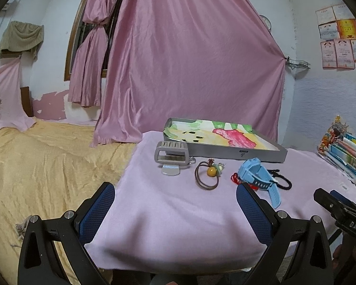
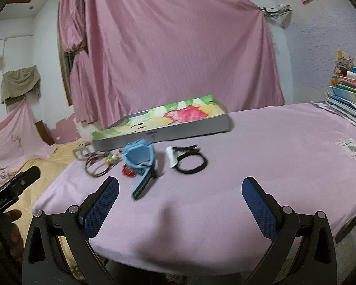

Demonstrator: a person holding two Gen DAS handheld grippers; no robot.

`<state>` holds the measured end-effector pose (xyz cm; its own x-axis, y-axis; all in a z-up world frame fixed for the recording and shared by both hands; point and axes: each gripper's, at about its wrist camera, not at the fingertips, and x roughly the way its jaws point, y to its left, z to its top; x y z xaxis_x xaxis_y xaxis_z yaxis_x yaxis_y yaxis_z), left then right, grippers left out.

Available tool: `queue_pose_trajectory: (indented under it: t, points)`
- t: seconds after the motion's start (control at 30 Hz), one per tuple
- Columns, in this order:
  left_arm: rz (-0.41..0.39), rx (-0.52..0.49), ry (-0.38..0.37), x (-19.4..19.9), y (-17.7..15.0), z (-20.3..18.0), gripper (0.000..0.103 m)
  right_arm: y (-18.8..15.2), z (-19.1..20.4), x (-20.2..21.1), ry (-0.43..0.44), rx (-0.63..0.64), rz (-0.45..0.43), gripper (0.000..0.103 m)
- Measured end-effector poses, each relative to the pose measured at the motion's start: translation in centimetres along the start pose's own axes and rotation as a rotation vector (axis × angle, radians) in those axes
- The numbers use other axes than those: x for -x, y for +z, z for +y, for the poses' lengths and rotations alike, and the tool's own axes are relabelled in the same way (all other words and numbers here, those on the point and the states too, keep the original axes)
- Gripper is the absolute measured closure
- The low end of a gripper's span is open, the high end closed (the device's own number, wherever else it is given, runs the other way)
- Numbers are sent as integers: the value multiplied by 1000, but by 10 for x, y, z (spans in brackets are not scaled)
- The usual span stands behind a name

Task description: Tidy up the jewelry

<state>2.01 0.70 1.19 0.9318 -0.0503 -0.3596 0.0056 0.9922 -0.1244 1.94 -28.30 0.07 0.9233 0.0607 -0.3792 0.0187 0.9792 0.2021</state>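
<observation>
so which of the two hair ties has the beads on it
The brown hair tie, beside the grey clip; it carries an amber bead. The black hair tie, right of the blue watch, has none.

red item (image 1: 235,178): mostly behind watch (image 1: 256,173) | book stack (image 2: 351,95): cut by edge

Only "DAS" reads, white letters on the black body of the right gripper (image 1: 348,216); tray-wall logo and wall certificates are too small to read.

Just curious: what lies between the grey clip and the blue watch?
The brown hair tie with beads lies between clip and watch, clearest in the left wrist view.
</observation>
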Motion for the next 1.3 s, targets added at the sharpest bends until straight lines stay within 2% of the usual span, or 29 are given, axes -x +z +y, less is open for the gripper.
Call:
queue_pose_trajectory:
  t: [0.17,0.3,0.5,0.53,0.63,0.77,0.87,0.93,1.07,1.23,1.3]
  points:
    - [60,-24,-52,-22,17,-1,0,21,1,-13,-11,11,-2,1]
    - [102,-47,-90,-44,27,-5,0,39,6,-27,15,36,6,1]
    - [204,41,-182,-80,34,3,1,56,16,-58,65,43,58,1]
    - [216,54,-191,-84,34,5,4,58,18,-65,74,38,74,1]
    - [265,82,-221,-98,34,7,26,59,23,-84,111,15,138,1]
    - [324,104,-251,-114,31,9,50,54,30,-113,181,-48,261,1]
    - [354,89,-266,-120,28,8,61,48,41,-122,197,-13,285,3]
    - [368,76,-262,-122,27,6,65,44,49,-127,213,13,301,8]
    - [400,70,-276,-128,25,4,75,40,57,-140,227,30,359,29]
    - [424,72,-278,-136,24,2,77,38,64,-150,231,50,406,30]
    - [434,69,-290,-139,23,0,87,38,67,-152,229,60,416,30]
